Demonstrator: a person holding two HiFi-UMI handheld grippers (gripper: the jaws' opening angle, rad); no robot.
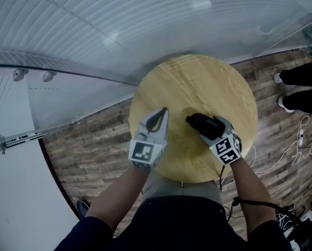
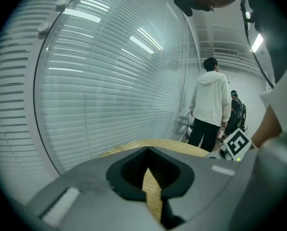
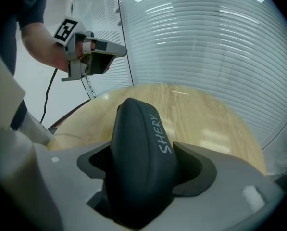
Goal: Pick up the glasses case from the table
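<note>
Your right gripper [image 1: 213, 131] pinches the black glasses case [image 3: 141, 153] by both sides, low over the near-right part of the round wooden table [image 1: 197, 80]. Left gripper [image 1: 162, 115]: jaws pressed together, nothing held, over the near-left part. Glass wall with blinds [image 1: 93, 30] beyond; wood-plank floor [image 1: 88, 150], cables [image 1: 297, 145] at right.

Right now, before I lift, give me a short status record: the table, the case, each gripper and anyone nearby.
table: round wooden top
glasses case: black with pale lettering, set between the right gripper's jaws
right gripper: jaws closed against both sides of the glasses case
left gripper: jaws together, nothing in them, held over the table's near left edge
lifted: cannot tell whether the glasses case has left the table
nearby: person in a white hooded top, standing beyond the table
</note>
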